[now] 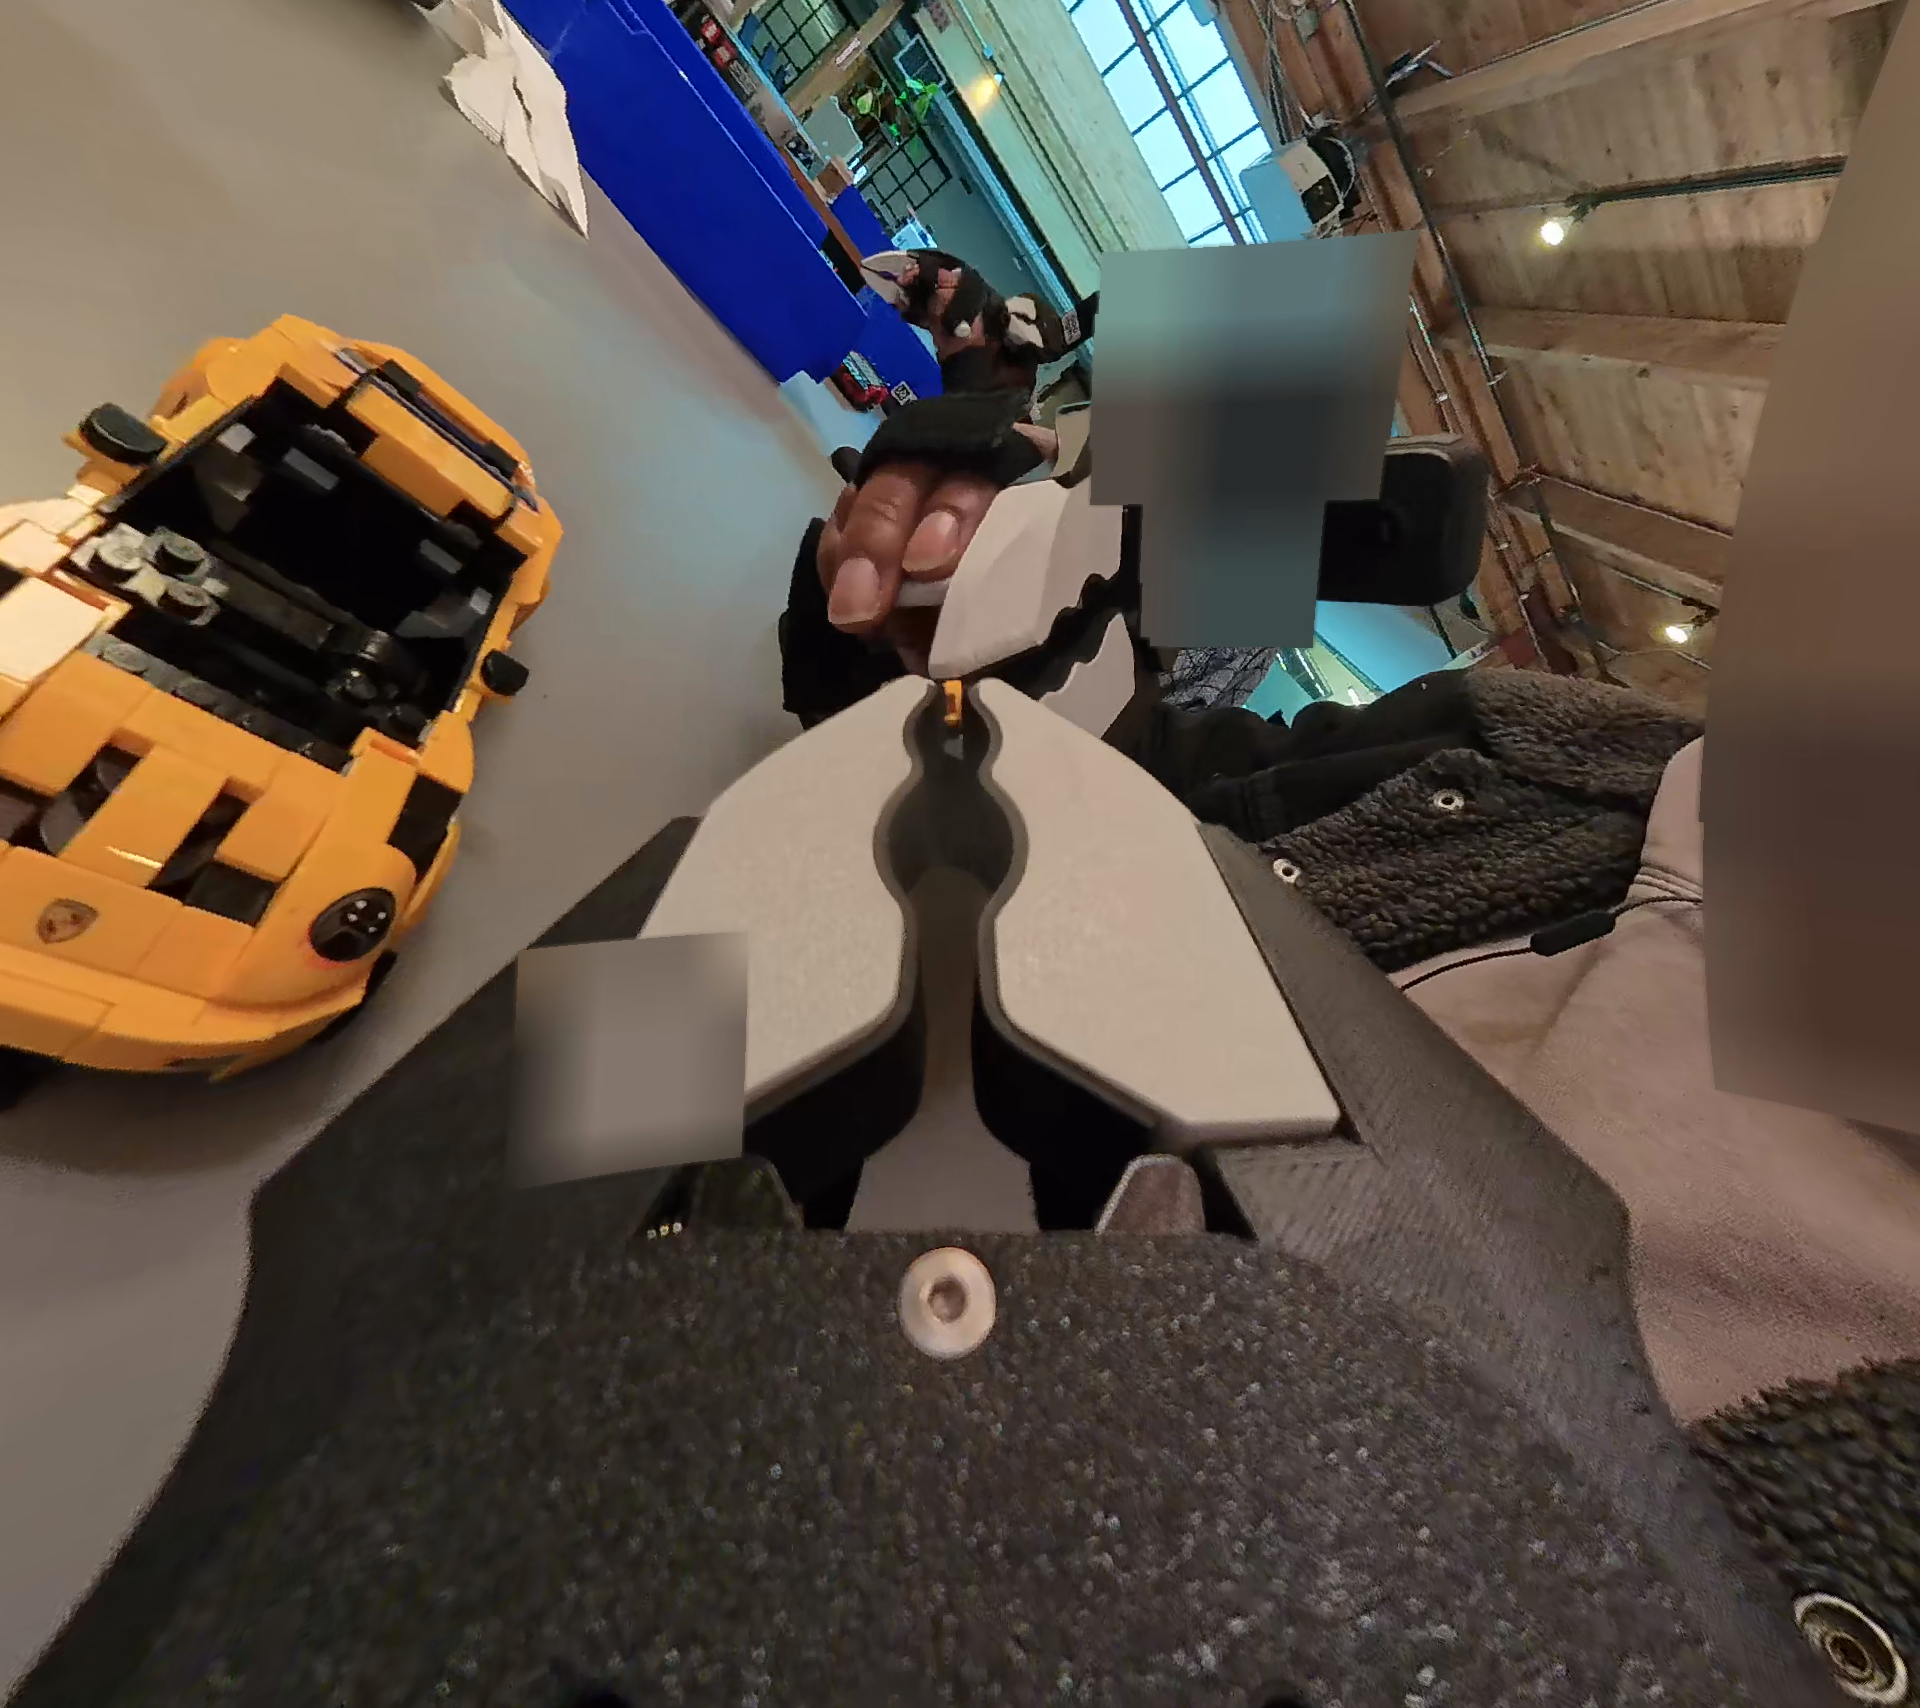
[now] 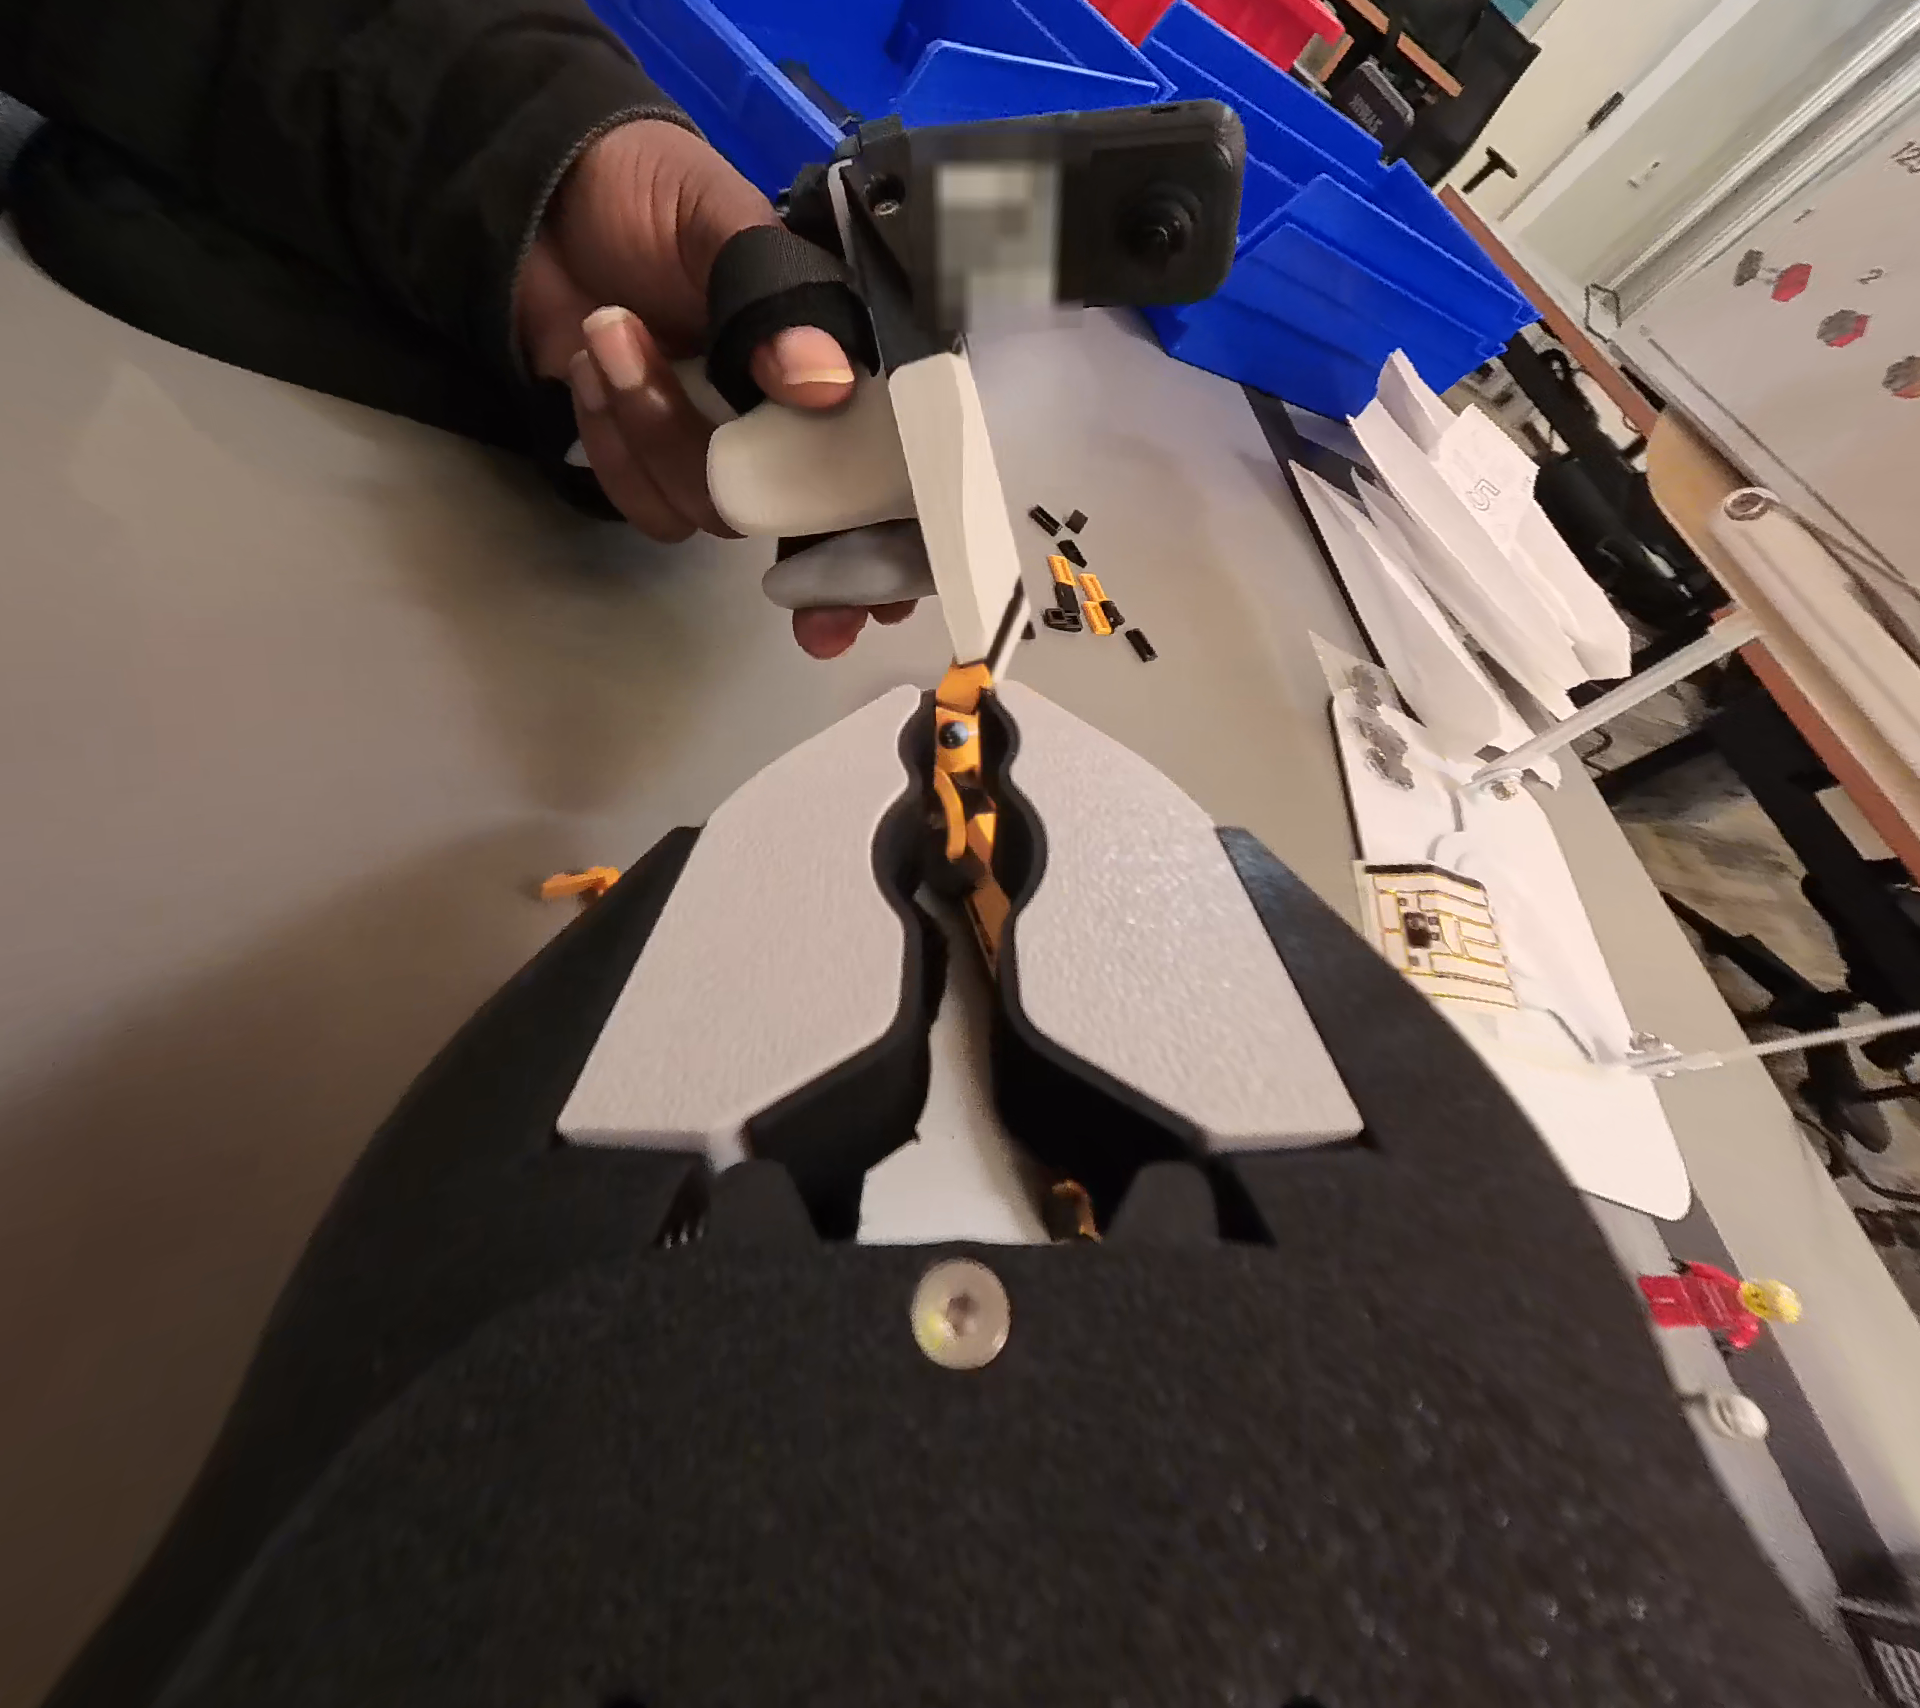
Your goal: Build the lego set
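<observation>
A small orange piece (image 1: pixel 951 709) is being pinched at the tips of the left gripper (image 1: pixel 951 702), its jaws nearly closed. An orange and black lego assembly (image 2: pixel 964 811) is being clamped between the closed fingers of the right gripper (image 2: pixel 961 723). Both are being held tip to tip above the grey table (image 2: pixel 312 723), with the orange car (image 1: pixel 239 702) being left aside on it and loose pieces (image 2: pixel 1086 583) lying farther off.

Each gripper (image 1: pixel 951 702) (image 2: pixel 961 702) is built from pale grey jaws set in a black, grainy body fastened by one silver screw (image 2: pixel 959 1312). A black sleeve (image 2: pixel 312 100) and black finger strap (image 2: pixel 774 287) are worn.
</observation>
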Demonstrator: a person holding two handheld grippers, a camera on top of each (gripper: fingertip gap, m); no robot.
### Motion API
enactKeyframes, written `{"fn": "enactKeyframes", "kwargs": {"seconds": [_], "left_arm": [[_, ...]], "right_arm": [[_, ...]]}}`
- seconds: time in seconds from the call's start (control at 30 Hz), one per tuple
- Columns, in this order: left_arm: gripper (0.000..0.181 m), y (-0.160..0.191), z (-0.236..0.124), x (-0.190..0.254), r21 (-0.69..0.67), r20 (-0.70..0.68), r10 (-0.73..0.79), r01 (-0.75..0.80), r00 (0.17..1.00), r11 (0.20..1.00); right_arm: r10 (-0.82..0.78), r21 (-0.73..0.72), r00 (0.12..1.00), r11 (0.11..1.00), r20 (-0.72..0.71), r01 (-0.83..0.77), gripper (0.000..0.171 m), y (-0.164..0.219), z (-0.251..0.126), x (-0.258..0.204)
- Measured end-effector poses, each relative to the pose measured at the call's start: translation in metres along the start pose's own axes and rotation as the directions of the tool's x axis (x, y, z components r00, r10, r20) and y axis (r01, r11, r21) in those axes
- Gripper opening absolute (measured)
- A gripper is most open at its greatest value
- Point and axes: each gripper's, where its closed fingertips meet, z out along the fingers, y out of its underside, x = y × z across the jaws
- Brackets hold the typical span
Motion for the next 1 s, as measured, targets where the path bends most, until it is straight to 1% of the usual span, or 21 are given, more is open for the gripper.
{"fn": "enactKeyframes", "kwargs": {"seconds": [0.3, 0.7, 0.73, 0.77, 0.87, 0.97, 1.0], "left_arm": [[0.003, 0.002, 0.001, 0.004, -0.015, -0.025, -0.003, 0.003, 1.000, 1.000], [0.003, 0.003, 0.000, 0.007, -0.018, -0.048, -0.007, 0.006, 0.999, 1.000], [0.003, 0.005, 0.001, 0.007, -0.029, -0.051, -0.006, 0.005, 0.999, 1.000], [0.003, 0.007, 0.001, 0.007, -0.043, -0.051, -0.005, 0.002, 0.999, 0.999], [0.003, 0.004, 0.001, 0.006, -0.023, -0.034, 0.015, -0.015, 0.999, 1.000], [0.003, 0.002, -0.001, 0.005, -0.012, -0.040, 0.002, -0.002, 0.999, 1.000], [0.003, 0.001, -0.001, 0.005, -0.007, -0.038, 0.005, -0.006, 0.999, 1.000]], "right_arm": [[0.022, 0.024, 0.999, 0.999, 0.032, -0.023, 0.007, -0.002, -0.003, -0.002], [0.044, 0.045, 0.999, 0.998, 0.024, -0.045, 0.006, -0.005, -0.007, 0.003], [0.046, 0.048, 0.999, 0.998, 0.003, -0.046, 0.000, -0.005, -0.008, 0.006], [0.042, 0.057, 0.999, 0.998, -0.016, -0.041, 0.000, -0.006, -0.009, 0.010], [0.039, 0.059, 0.999, 0.997, 0.005, -0.040, 0.000, -0.007, -0.010, 0.006], [0.041, 0.052, 0.999, 0.998, 0.000, -0.041, 0.000, -0.006, -0.009, 0.007], [0.046, 0.047, 0.999, 0.998, 0.007, -0.046, 0.003, -0.005, -0.010, 0.007]]}}
